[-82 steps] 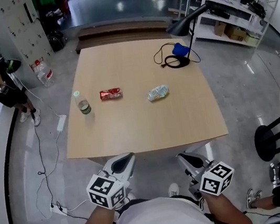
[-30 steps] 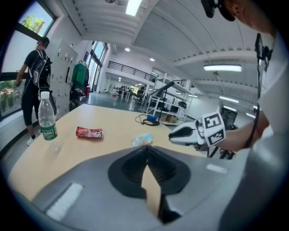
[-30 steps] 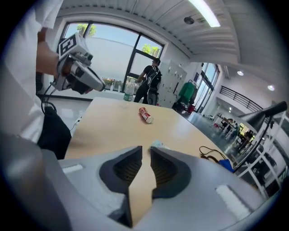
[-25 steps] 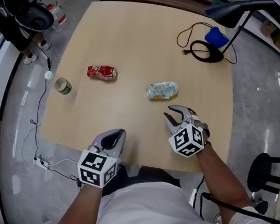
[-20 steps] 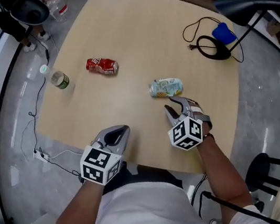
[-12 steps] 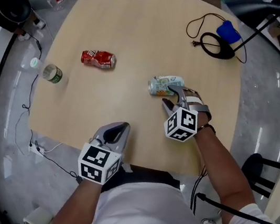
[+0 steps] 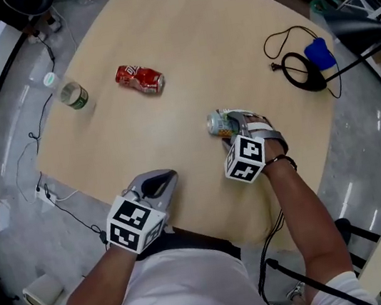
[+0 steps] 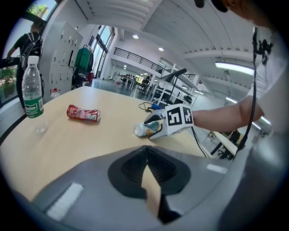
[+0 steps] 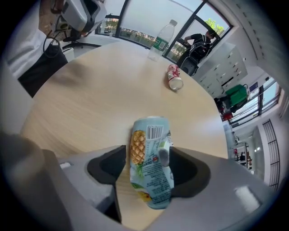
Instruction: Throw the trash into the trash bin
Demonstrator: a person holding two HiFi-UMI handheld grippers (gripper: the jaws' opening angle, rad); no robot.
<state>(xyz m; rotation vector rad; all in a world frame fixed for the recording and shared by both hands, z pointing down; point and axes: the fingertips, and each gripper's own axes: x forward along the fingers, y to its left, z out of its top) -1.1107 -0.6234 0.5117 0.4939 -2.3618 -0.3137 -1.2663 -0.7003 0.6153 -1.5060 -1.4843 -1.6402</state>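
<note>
Nothing binned yet: right gripper [image 7: 229, 126], jaws just spread wide, straddles the pale can [image 9: 151, 166] on the table [image 7: 179, 41]. Left gripper [image 7: 166, 178] is closed and empty.

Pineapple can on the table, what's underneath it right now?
The pineapple can lies on its side directly on the wooden table. The right gripper has jaws that have just been opening, and they straddle it. The strip of tabletop right beneath it is covered from view.
</note>
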